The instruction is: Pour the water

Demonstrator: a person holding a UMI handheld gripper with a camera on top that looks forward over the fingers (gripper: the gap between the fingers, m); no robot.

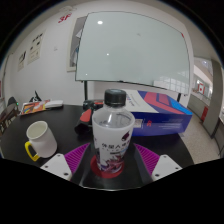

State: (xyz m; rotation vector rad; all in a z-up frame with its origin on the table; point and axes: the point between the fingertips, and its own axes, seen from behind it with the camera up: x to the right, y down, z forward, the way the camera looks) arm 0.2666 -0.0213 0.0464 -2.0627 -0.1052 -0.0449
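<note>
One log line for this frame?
task: pour water | gripper: shut on bottle | bottle: upright, capped | mug: left of bottle, apart | pour: not begun

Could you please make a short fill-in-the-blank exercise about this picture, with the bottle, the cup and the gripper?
1. The bottle stands between the two fingers of the gripper and has a dark ____ on top.
2. The white cup has a ____ handle.
3. The cup stands on the dark table, to the ____ of the bottle.
4. Behind the bottle lies a blue and red ____.

Missing words: cap; yellow; left; box
</note>
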